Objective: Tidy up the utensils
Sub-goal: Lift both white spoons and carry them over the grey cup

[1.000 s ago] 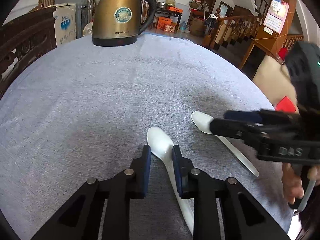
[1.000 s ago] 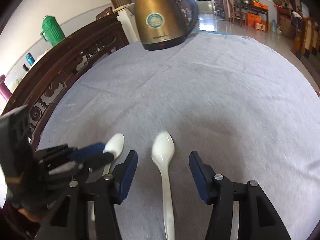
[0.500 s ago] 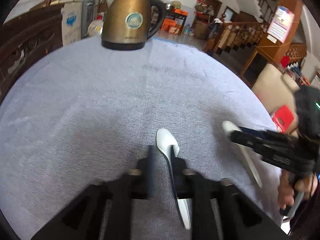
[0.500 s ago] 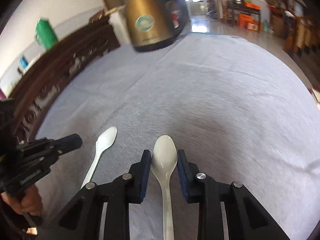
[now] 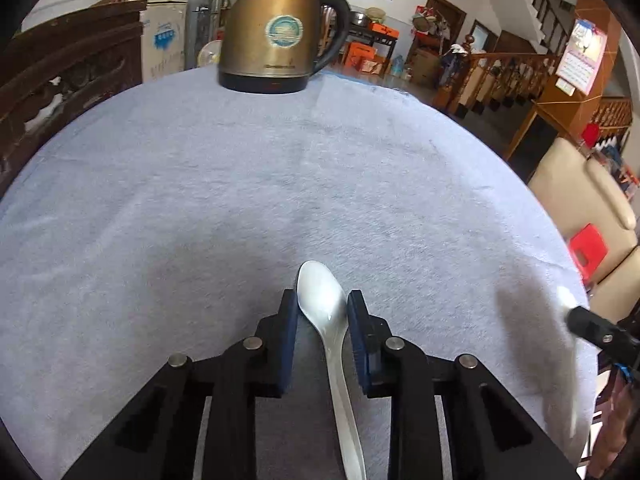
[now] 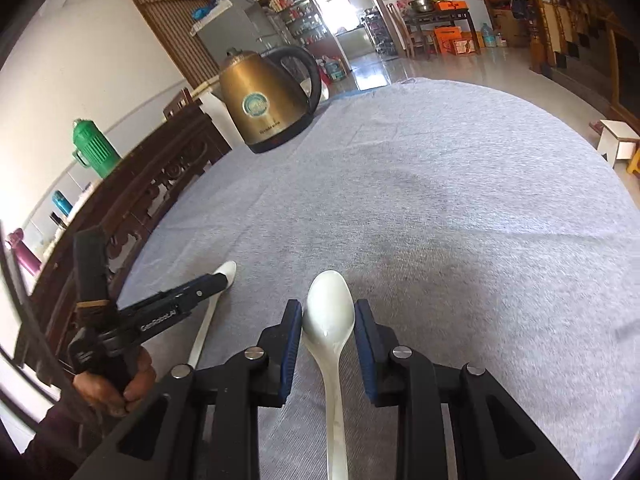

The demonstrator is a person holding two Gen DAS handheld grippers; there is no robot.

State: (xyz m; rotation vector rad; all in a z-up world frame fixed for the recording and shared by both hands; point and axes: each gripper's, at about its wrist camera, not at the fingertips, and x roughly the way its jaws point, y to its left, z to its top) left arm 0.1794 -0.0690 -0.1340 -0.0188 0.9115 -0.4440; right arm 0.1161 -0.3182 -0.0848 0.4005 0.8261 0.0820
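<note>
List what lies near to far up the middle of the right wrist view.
right gripper → white spoon between its jaws → bare grey tablecloth → bronze kettle at the far edge.

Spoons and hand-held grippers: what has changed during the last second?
The right hand-held gripper, open around the right spoon before, closed on its bowl and carried it away from the left one. The left hand-held gripper slid along the left spoon from neck to bowl; its jaws have just been closing on it. The kettle stayed in place.
</note>
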